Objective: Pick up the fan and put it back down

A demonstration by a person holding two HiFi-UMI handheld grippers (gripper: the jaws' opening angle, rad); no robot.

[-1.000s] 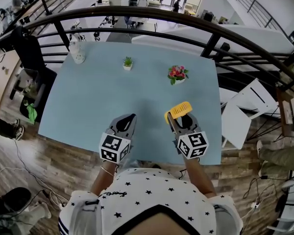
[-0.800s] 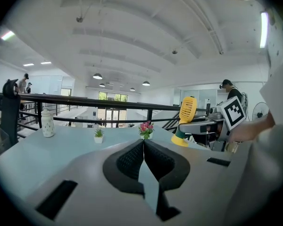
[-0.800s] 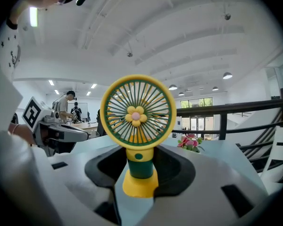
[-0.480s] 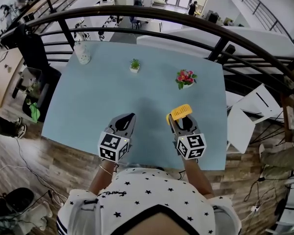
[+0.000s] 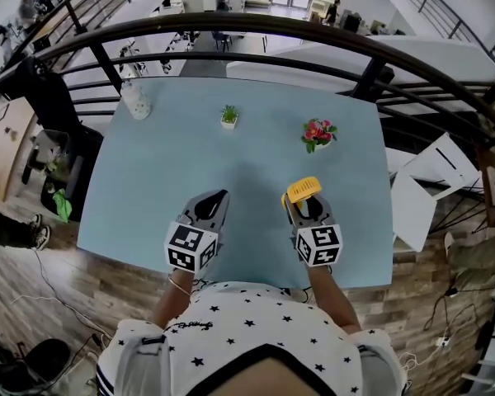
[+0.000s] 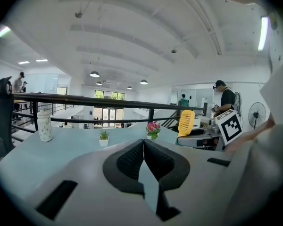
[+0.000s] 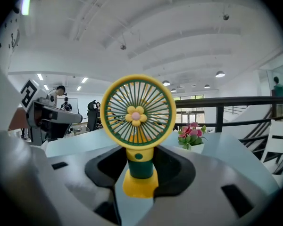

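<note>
A small yellow fan point(image 5: 304, 190) with a green grille and a flower hub stands upright between the jaws of my right gripper point(image 5: 301, 203). In the right gripper view the pads press on the fan's green stem point(image 7: 137, 161) just above its yellow foot, so my right gripper point(image 7: 140, 166) is shut on it. I cannot tell whether the foot touches the light blue table point(image 5: 165, 172). My left gripper point(image 5: 217, 198) hovers beside it to the left over the table. In its own view my left gripper point(image 6: 144, 147) has its jaws closed together with nothing in them, and the fan point(image 6: 186, 122) shows at the right.
At the table's far side stand a white bottle point(image 5: 135, 100), a small green potted plant point(image 5: 228, 116) and a pot of pink flowers point(image 5: 318, 133). A black railing point(image 5: 231, 23) curves behind the table. White chairs point(image 5: 421, 196) stand off its right edge.
Both grippers have drifted a little over the table near its front edge. The right one still holds the fan and the left one stays shut.
</note>
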